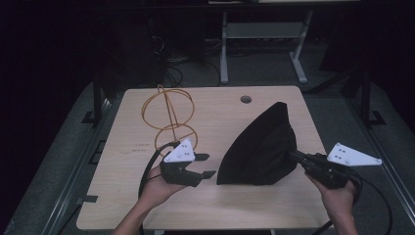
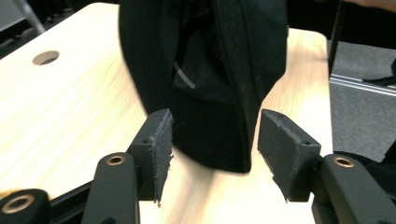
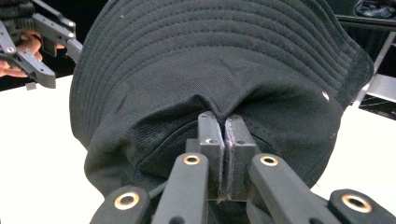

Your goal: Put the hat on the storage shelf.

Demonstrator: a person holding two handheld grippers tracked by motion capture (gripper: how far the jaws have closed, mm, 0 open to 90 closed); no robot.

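Observation:
A black bucket hat [image 1: 259,147] stands crumpled on the wooden table [image 1: 122,196], right of centre. My right gripper [image 1: 295,156] comes in from the hat's right side, and in the right gripper view its jaws [image 3: 225,122] are pressed together on a fold of the hat's fabric [image 3: 224,60]. My left gripper [image 1: 209,165] sits just left of the hat with its jaws apart. In the left gripper view the hat's lower edge [image 2: 205,70] lies a little beyond the open pads [image 2: 156,140], and nothing touches them. The left gripper [image 3: 42,42] also appears far off at the upper left of the right gripper view.
Orange cable loops [image 1: 169,115] lie on the table's back left, close behind my left hand. A round cable hole [image 1: 246,99] sits near the far edge. A grey desk frame [image 1: 264,34] stands on the floor beyond the table.

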